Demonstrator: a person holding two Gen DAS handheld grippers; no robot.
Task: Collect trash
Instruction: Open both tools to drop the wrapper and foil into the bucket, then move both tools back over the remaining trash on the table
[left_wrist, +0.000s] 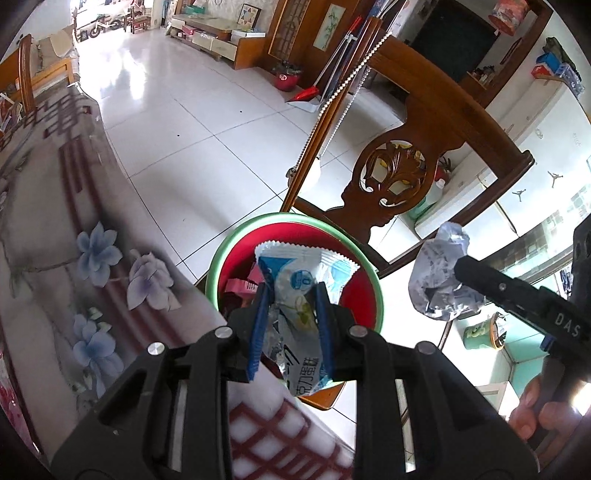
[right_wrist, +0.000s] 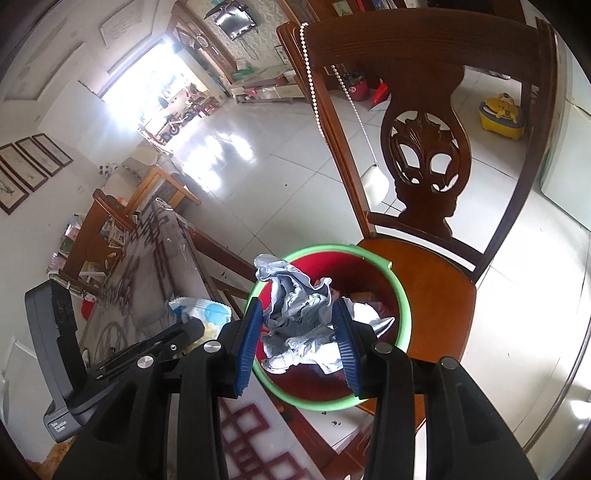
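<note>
My left gripper (left_wrist: 292, 291) is shut on a blue-and-white snack wrapper (left_wrist: 306, 266), held above a red bin with a green rim (left_wrist: 221, 251). Pink packets (left_wrist: 240, 286) lie inside the bin. In the right wrist view my right gripper (right_wrist: 298, 306) is shut on a crumpled grey-white wad of paper (right_wrist: 295, 295), right over the same bin (right_wrist: 404, 314). The wad (left_wrist: 439, 280) and the right gripper (left_wrist: 458, 280) also show at the right of the left wrist view. The left gripper (right_wrist: 195, 328) and its wrapper (right_wrist: 201, 312) appear at the left of the right wrist view.
The bin stands on the seat (right_wrist: 436, 280) of a carved wooden chair (right_wrist: 424, 155), whose back rises just behind it. A table with a floral cloth (left_wrist: 55, 258) runs along the left, its edge close to the bin. White tiled floor (left_wrist: 184, 110) lies beyond.
</note>
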